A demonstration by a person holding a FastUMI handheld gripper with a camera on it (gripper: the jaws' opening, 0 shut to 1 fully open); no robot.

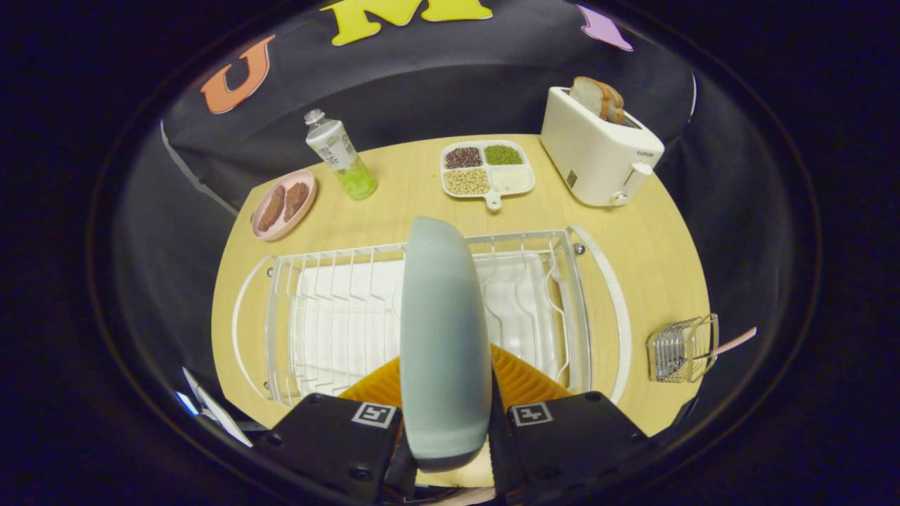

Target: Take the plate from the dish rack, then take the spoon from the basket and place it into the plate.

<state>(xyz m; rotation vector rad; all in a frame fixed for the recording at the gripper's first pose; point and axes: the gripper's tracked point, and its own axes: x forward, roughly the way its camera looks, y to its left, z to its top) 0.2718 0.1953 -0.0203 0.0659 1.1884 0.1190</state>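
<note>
Reaching forward above the near edge of the counter (654,239), the tongs (446,393) point toward the booth's back wall and clamp 1 grey-blue plate (443,330) on edge between both orange fingers (524,383), upright over the white wire dish rack (429,316). To the right of the rack lies 1 small wire basket (683,348) with 1 pink spoon (735,341) handle sticking out of it. Beyond the rack stand 1 bottle (342,156), 1 pink dish (284,204), 1 4-part tray (486,171) and 1 toaster (599,151) holding bread.
</note>
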